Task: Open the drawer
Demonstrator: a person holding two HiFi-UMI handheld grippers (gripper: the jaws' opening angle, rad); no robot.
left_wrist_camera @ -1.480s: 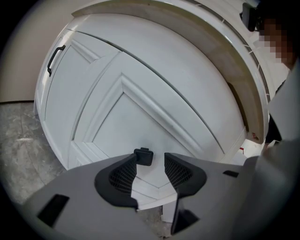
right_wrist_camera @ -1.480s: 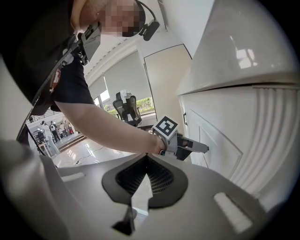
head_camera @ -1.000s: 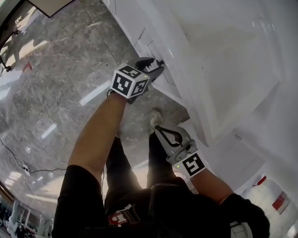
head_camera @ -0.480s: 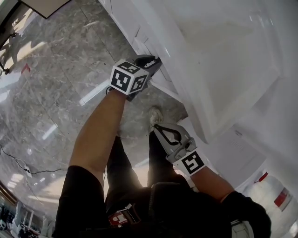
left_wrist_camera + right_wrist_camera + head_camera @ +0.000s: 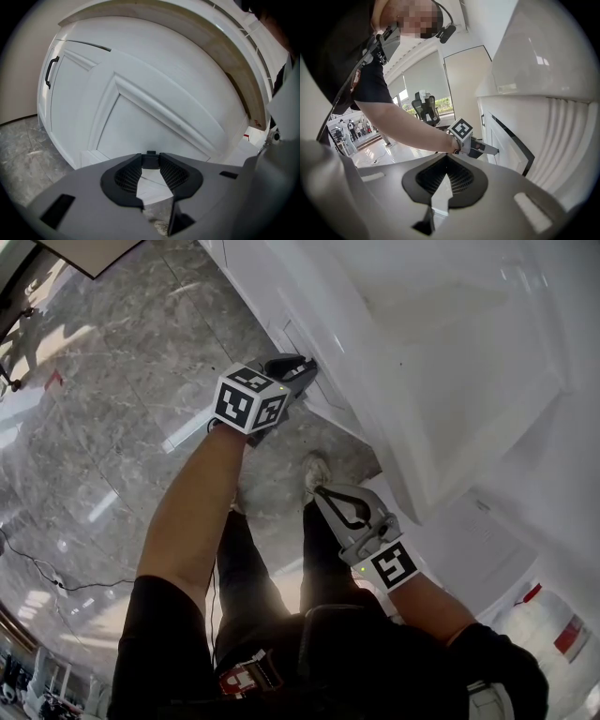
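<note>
My left gripper (image 5: 307,363) is at the white drawer front (image 5: 298,337) of the cabinet, low beside the floor. In the left gripper view its jaws have just been closing, and the dark pads (image 5: 128,177) now press on a small dark drawer handle (image 5: 150,160). The right gripper view shows the left gripper (image 5: 494,151) against the drawer front (image 5: 506,140), with a dark gap along the top and side edges. My right gripper (image 5: 319,491) hangs lower, apart from the cabinet, its tips (image 5: 446,159) touching with nothing between them.
A white countertop (image 5: 450,352) overhangs the cabinet. A neighbouring door has a black bar handle (image 5: 49,72). The person's legs and a shoe (image 5: 314,472) stand on the grey marble floor (image 5: 112,409). A cable (image 5: 37,568) lies at the left.
The left gripper's jaws, open around the handle a second ago, have closed on it. That gripper has shifted slightly left in the head view. The right gripper has stayed put.
</note>
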